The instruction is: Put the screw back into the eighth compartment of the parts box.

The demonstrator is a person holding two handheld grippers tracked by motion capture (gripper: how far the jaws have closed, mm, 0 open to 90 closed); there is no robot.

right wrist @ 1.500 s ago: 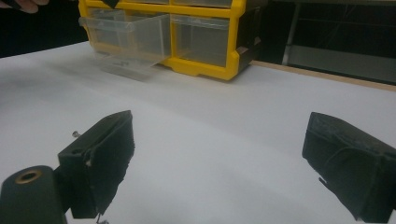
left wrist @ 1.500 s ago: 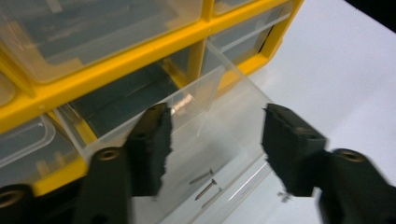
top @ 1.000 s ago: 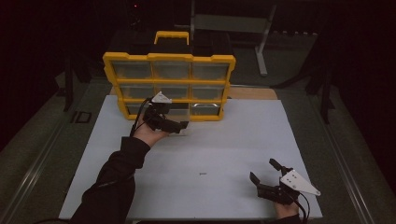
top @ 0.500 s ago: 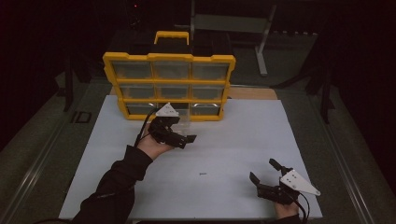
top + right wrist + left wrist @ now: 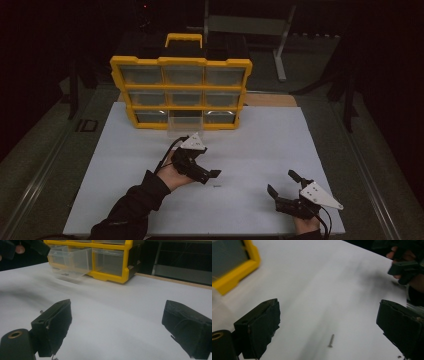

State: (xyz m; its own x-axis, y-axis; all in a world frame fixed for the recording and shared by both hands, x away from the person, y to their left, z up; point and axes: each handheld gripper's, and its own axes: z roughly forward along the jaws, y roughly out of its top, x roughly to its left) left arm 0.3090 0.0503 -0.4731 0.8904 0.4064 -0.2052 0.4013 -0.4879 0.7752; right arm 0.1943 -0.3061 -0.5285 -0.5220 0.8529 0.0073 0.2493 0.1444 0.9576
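Left gripper has withdrawn from the pulled-out clear plastic drawer of the yellow organiser cabinet; jaws spread, empty, over small metal screw on white tabletop. Pickup probably next. Right gripper idle, open.

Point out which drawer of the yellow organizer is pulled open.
The bottom-row middle drawer: its clear front juts out over the white table, while the other drawers sit flush in the yellow organizer. It is the drawer nearest the left gripper.
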